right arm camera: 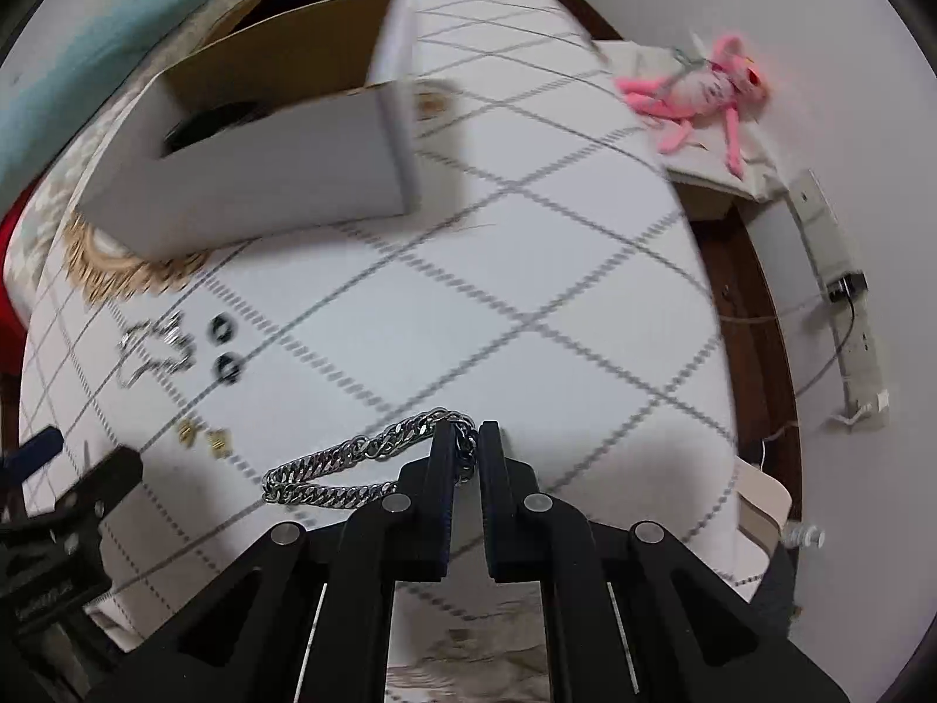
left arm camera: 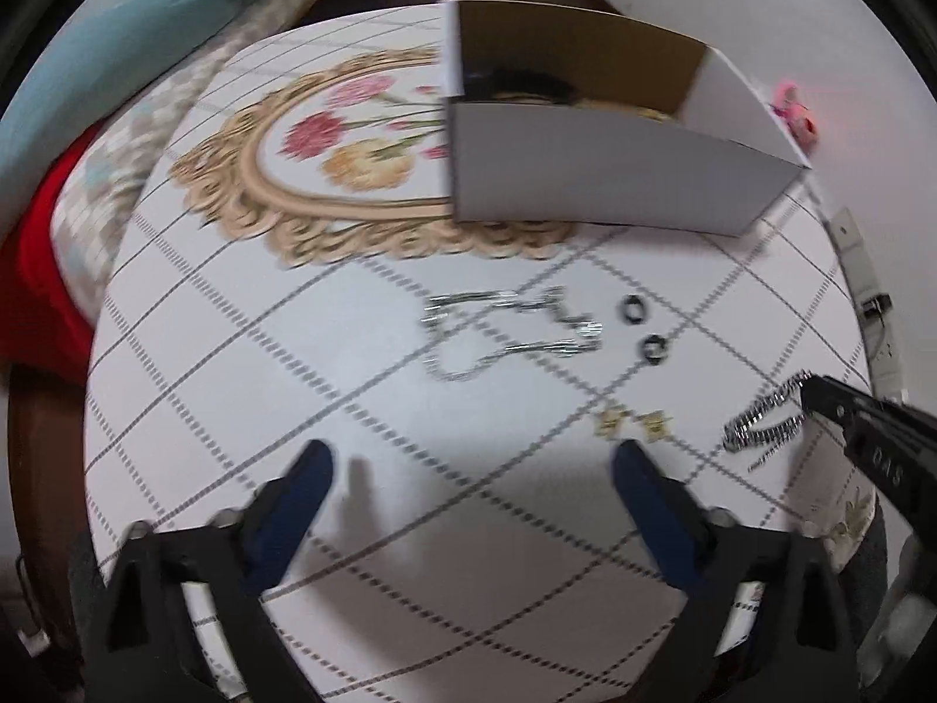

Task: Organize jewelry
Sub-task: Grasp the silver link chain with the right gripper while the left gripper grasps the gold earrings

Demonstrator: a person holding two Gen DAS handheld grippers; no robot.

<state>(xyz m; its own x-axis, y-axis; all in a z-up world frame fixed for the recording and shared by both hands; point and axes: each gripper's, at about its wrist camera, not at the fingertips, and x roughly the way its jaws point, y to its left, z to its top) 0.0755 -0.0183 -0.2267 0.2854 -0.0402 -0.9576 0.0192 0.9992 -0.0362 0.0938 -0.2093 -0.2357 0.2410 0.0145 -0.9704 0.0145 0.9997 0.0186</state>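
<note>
My right gripper (right arm camera: pixel 467 436) is shut on one end of a thick silver chain bracelet (right arm camera: pixel 328 471); the rest of it trails left over the white cloth. It also shows in the left wrist view (left arm camera: pixel 761 425), hanging from the right gripper (left arm camera: pixel 811 389). My left gripper (left arm camera: pixel 471 463) is open and empty above the cloth. Ahead of it lie a thin silver chain (left arm camera: pixel 503 331), two dark rings (left arm camera: pixel 641 328) and two small gold earrings (left arm camera: pixel 635 423). An open white cardboard box (left arm camera: pixel 609 176) stands behind them with dark items inside.
The table (right arm camera: pixel 556 269) has a white cloth with a grey grid and a floral oval print (left arm camera: pixel 328 176). A pink plush toy (right arm camera: pixel 703 94) lies on a cloth at the far right. A power strip (right arm camera: pixel 843 293) lies on the floor beyond the table edge. Cushions (left arm camera: pixel 117 47) are at the left.
</note>
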